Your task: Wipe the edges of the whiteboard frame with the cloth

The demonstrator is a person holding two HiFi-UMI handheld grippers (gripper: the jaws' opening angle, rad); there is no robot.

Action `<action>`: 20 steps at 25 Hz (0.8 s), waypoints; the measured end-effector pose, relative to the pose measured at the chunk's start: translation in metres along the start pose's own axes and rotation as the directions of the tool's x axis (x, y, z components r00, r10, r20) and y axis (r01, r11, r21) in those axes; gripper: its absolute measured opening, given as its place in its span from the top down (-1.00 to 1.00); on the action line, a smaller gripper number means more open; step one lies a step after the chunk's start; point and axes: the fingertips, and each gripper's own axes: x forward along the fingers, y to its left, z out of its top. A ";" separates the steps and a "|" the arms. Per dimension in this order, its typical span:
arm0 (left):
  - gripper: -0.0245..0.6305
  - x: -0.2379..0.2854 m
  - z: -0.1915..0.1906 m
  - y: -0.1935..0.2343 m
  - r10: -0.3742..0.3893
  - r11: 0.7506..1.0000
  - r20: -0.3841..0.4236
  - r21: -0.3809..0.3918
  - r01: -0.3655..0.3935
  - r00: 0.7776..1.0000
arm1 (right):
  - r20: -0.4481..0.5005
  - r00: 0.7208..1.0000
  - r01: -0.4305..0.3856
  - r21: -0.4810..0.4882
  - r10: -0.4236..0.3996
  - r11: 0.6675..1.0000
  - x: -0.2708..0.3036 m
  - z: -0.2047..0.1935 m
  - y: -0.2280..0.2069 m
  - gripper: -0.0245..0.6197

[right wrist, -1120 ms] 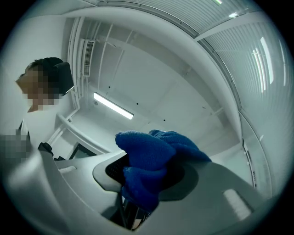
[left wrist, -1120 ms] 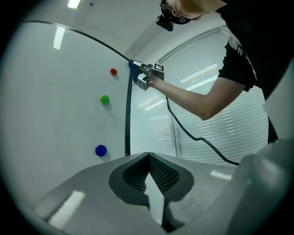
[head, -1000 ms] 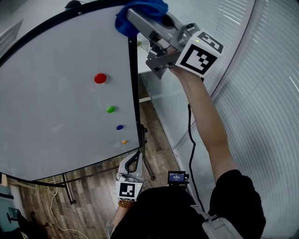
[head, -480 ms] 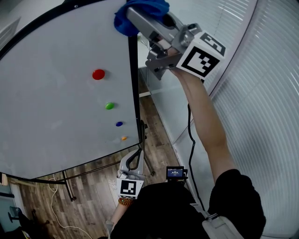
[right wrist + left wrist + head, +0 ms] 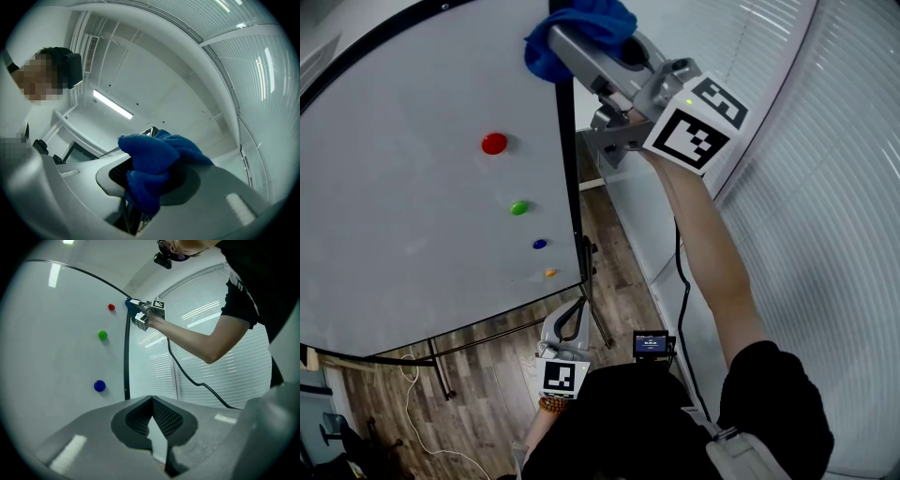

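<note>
Here, the blue cloth [image 5: 574, 28] is clamped between the jaws of the right gripper [image 5: 561, 45]. It is pressed against the upper right corner of the whiteboard frame [image 5: 569, 178], where the dark top edge meets the dark right-hand edge. The cloth is bunched, and in the right gripper view its folds are seen spilling over both jaws. On the white board surface [image 5: 403, 216], near the right edge, a slanting row is formed by a red magnet [image 5: 494, 143], a green magnet [image 5: 519, 207], a blue magnet [image 5: 540, 244] and an orange magnet [image 5: 550, 273]. The left gripper [image 5: 569, 323] is held low, by the board's lower right corner and well apart from the cloth. Its jaws are closed together with nothing between them. Window blinds [image 5: 825, 234] are seen to the right, and a wooden floor [image 5: 487, 394] below the board.
</note>
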 end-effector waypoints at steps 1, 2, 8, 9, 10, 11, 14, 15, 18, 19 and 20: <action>0.93 -0.001 -0.002 0.000 -0.002 1.000 0.001 0.000 0.002 1.000 | -0.006 1.000 0.004 0.001 -0.004 1.000 -0.002 -0.005 0.001 0.46; 0.93 -0.003 0.000 0.000 -0.004 1.000 0.007 -0.001 0.004 1.000 | -0.012 1.000 0.007 0.003 -0.007 1.000 -0.003 -0.007 0.003 0.46; 0.93 -0.006 0.017 -0.006 -0.022 1.000 0.022 0.003 0.022 1.000 | -0.026 0.998 0.055 -0.050 -0.056 0.997 -0.002 0.000 0.012 0.45; 0.93 -0.006 0.017 -0.007 -0.027 1.000 0.021 0.007 0.027 0.999 | -0.028 0.997 0.067 -0.068 -0.069 0.995 -0.003 0.000 0.012 0.45; 0.93 -0.005 0.016 -0.008 -0.031 0.999 0.018 0.011 0.031 0.999 | -0.029 0.996 0.079 -0.082 -0.081 0.994 -0.003 0.000 0.012 0.45; 0.93 -0.004 0.016 -0.008 -0.036 0.999 0.017 0.014 0.035 0.999 | -0.030 0.995 0.090 -0.092 -0.093 0.992 -0.003 -0.001 0.011 0.45; 0.93 -0.003 0.020 -0.009 -0.043 0.999 0.029 0.013 0.042 0.999 | -0.026 0.992 0.122 -0.107 -0.125 0.987 -0.005 -0.001 0.011 0.45; 0.93 -0.003 0.021 -0.008 -0.043 0.999 0.031 0.011 0.043 0.999 | -0.022 0.991 0.130 -0.107 -0.133 0.986 -0.005 0.000 0.012 0.45; 0.93 -0.007 0.021 -0.008 -0.040 0.999 0.019 0.007 0.040 0.999 | -0.007 0.988 0.150 -0.100 -0.152 0.984 -0.006 0.002 0.015 0.45; 0.93 -0.008 0.019 -0.007 -0.039 0.999 0.011 0.008 0.039 0.999 | -0.003 0.988 0.156 -0.098 -0.157 0.983 -0.006 0.003 0.015 0.45; 0.93 -0.009 0.018 -0.007 -0.038 0.999 0.004 0.008 0.038 0.999 | 0.001 0.987 0.160 -0.095 -0.161 0.982 -0.007 0.003 0.016 0.45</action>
